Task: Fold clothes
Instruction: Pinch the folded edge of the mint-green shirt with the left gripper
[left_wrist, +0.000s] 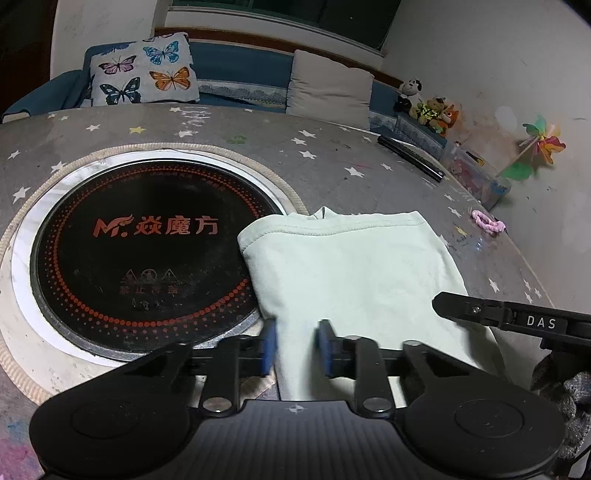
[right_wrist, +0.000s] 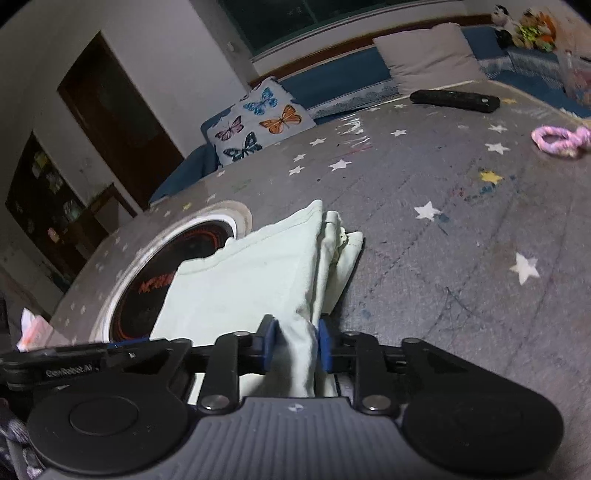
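A pale mint-green garment (left_wrist: 351, 266) lies folded on the grey star-print table, its left edge over the black round cooktop (left_wrist: 144, 243). My left gripper (left_wrist: 297, 345) is shut on the near edge of the garment, cloth between its blue pads. My right gripper (right_wrist: 295, 343) is shut on a bunched near corner of the same garment (right_wrist: 251, 280), which shows several stacked layers on its right side. The right gripper's black finger also shows at the right of the left wrist view (left_wrist: 517, 317).
A black remote (right_wrist: 454, 99) and a pink hair tie (right_wrist: 561, 140) lie on the far right of the table (right_wrist: 461, 229). A butterfly cushion (left_wrist: 144, 74), a grey cushion and plush toys (left_wrist: 428, 107) sit on the blue bench behind. A pinwheel (left_wrist: 543, 144) stands at the wall.
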